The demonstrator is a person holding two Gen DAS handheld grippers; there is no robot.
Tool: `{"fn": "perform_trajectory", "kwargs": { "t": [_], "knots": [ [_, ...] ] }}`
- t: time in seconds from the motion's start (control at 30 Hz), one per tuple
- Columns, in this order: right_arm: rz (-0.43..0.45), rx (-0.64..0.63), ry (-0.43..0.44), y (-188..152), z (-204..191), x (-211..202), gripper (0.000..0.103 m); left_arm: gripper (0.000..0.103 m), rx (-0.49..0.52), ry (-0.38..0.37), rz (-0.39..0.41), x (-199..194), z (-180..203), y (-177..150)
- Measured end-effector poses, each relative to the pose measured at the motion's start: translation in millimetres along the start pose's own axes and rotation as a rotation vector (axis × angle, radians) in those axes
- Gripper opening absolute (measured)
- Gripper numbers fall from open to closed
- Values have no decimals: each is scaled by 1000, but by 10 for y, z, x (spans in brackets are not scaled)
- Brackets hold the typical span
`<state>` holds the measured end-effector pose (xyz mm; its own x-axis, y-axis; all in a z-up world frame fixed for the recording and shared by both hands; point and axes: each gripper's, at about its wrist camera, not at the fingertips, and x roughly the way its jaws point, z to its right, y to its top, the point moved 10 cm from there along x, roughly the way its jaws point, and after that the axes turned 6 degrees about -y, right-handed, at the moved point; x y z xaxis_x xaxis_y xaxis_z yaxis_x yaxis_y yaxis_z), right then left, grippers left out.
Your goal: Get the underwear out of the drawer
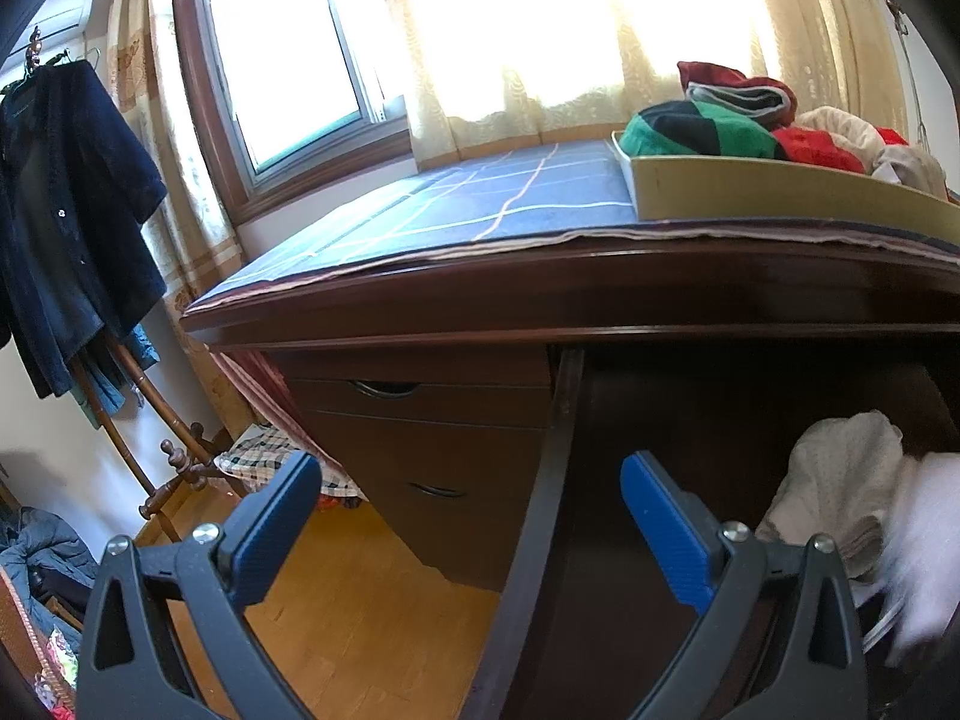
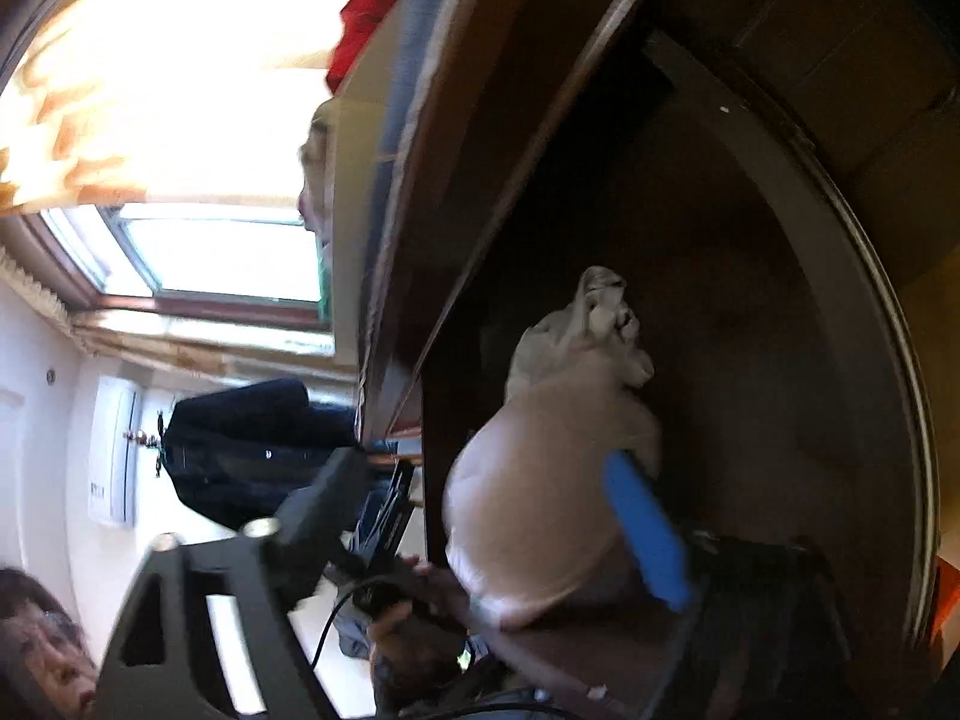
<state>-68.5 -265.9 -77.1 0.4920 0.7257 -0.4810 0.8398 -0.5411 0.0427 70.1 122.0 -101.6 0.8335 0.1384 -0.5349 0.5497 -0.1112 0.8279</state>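
Note:
A pale beige piece of underwear (image 2: 540,498) lies crumpled in the open dark wooden drawer (image 2: 750,312), blurred in the right wrist view. My right gripper (image 2: 480,462) is rolled onto its side with its jaws wide open. The cloth sits between them, by the blue pad (image 2: 642,522) and apart from the dark finger (image 2: 324,498). In the left wrist view the same pale underwear (image 1: 840,480) shows at the right inside the drawer. My left gripper (image 1: 471,468) stands open, and the drawer's thin side wall (image 1: 540,516) runs up between its fingers.
On the desk's blue checked cloth (image 1: 468,204) stands a tray (image 1: 780,192) piled with red, green and white clothes. Two closed drawers (image 1: 432,420) are on the left. A dark coat (image 1: 72,210) hangs on a wooden stand. A person's hand (image 2: 408,606) is low in the right wrist view.

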Motion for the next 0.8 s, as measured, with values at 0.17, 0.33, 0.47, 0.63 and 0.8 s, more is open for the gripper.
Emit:
{"fn": "perform_trajectory", "kwargs": {
  "t": [0.17, 0.33, 0.47, 0.63, 0.8],
  "knots": [
    [-110, -69, -104, -209, -54, 163, 91, 102, 4, 3, -1, -6, 10, 2],
    [-201, -266, -237, -470, -178, 512, 91, 102, 3, 3, 0, -5, 12, 3],
    [-301, -279, -314, -632, -125, 923, 94, 102, 5, 0, 4, -13, 12, 15],
    [-305, -180, -388, -586, 19, 1314, 97, 102, 6, 0, 9, -17, 15, 17],
    [-284, -63, -379, -518, 48, 1446, 103, 102, 7, -2, 12, -16, 19, 8]
  ]
}}
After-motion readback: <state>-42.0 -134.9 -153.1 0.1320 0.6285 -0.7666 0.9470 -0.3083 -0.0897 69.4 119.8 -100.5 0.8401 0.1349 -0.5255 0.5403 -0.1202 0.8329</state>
